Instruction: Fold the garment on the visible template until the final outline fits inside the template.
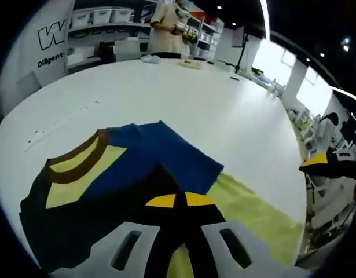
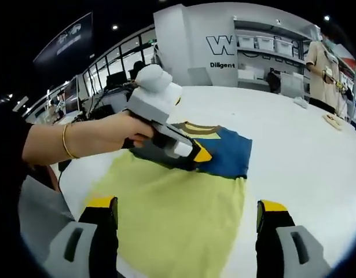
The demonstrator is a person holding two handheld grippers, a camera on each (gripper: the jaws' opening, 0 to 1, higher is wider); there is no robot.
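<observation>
right gripper (image 2: 186,217) jaws wide apart over yellow template (image 2: 178,214); left gripper (image 1: 176,200) clamped on blue garment (image 1: 160,153); white counter (image 1: 224,110) underneath

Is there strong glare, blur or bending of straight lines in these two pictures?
Left gripper view: the windows are blown out white, the table edge curves, and the near jaws look soft. Right gripper view: the garment is evenly lit, the hand is sharp, and the background walls bow outward.

Wide white bench (image 1: 183,98) runs deep; shelves of white storage bins (image 1: 102,16) line the back wall, bright windows (image 1: 276,58) glare alongside, ceiling spotlights (image 2: 114,27) overhead.
</observation>
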